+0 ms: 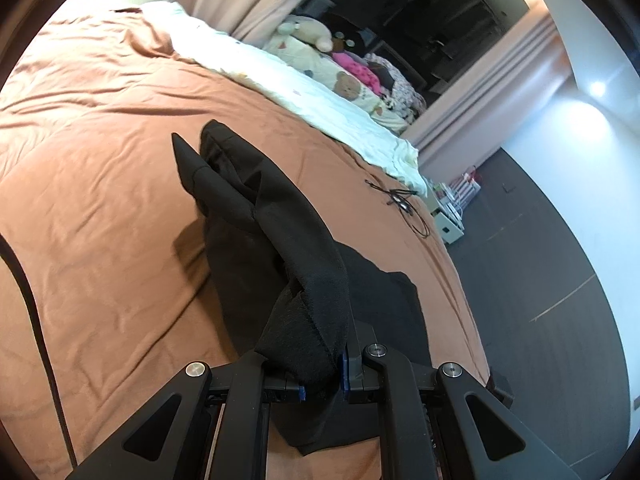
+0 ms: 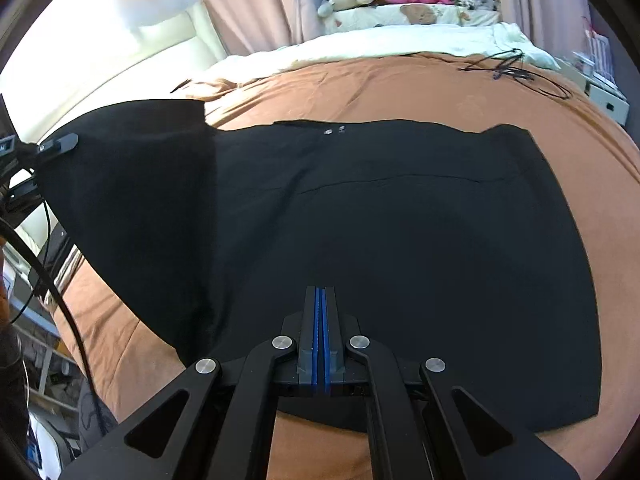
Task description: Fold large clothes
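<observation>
Black fabric, a large garment (image 2: 400, 240), lies spread across the brown bedcover (image 2: 400, 88), reaching from the bed's near edge toward the cream blanket (image 2: 360, 46) along its far edge. The left gripper (image 1: 322, 384) is clamped on a bunched fold of the garment's left end and holds it lifted off the cover. The right gripper (image 2: 320, 328) hovers over the cloth near the bed's near edge, its blue pads (image 2: 317, 336) pressed together with nothing between them.

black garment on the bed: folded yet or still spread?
Mostly spread. The black garment lies flat on the brown bedcover, but the left tongs are shut on one end, lifting it off the bed.
</observation>
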`<state>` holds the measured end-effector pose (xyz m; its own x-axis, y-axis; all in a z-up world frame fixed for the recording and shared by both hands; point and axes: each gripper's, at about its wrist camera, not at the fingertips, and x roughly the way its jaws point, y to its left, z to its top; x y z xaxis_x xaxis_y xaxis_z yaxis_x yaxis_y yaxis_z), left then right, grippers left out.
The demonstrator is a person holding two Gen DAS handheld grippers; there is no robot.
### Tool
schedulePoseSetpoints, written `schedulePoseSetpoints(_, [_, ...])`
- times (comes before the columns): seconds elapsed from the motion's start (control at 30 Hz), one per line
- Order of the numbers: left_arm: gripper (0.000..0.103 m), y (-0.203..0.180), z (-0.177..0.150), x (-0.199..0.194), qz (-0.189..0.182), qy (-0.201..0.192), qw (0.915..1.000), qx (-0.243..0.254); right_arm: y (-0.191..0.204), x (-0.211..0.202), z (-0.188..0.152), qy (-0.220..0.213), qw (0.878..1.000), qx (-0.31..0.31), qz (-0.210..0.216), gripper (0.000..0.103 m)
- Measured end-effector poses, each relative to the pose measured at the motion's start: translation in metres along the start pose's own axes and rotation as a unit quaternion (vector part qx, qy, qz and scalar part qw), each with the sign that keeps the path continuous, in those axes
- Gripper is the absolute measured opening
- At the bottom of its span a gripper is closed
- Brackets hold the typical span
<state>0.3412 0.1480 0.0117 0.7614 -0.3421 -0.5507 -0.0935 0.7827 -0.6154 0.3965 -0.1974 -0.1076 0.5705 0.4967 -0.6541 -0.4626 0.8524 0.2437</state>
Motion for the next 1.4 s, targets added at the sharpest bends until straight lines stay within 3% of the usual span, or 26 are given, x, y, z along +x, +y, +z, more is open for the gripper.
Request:
schedulePoseSetpoints(0.23, [0.011, -0.03, 0.003, 0.016, -0.003, 0.012, 0.9997, 0.02, -0.023, 0.003, -0.018, 0.017, 0.999, 0.038, 0.014, 0.0])
schedulePoseSetpoints(0.33, [0.011, -0.044, 0.002, 0.024, -0.009, 0.017, 0.9994, 0.029, -0.028, 0.002, -0.017, 0.018, 0.999, 0.041, 0.0, 0.0])
schedulePoseSetpoints(0.7, [0.011, -0.095, -0.001, 0.049, -0.032, 0.042, 0.9964, 0.067, -0.045, -0.022, -0.026, -0.021, 0.997, 0.058, 0.048, 0.0])
schedulePoseSetpoints(0.8, [0.011, -0.109, -0.005, 0.054, -0.039, 0.051, 0.9947, 0.08, -0.051, -0.029, -0.032, -0.026, 0.998, 0.052, 0.04, 0.0])
schedulePoseSetpoints(1.17, [0.011, -0.165, -0.02, 0.096, -0.096, 0.101, 0.9841, 0.11, -0.09, -0.053, -0.048, -0.039, 0.997, 0.065, -0.017, 0.0])
schedulePoseSetpoints(1.4, [0.011, -0.198, -0.045, 0.138, -0.119, 0.147, 0.9729, 0.132, -0.111, -0.066, -0.042, -0.052, 0.993, 0.102, 0.038, 0.0])
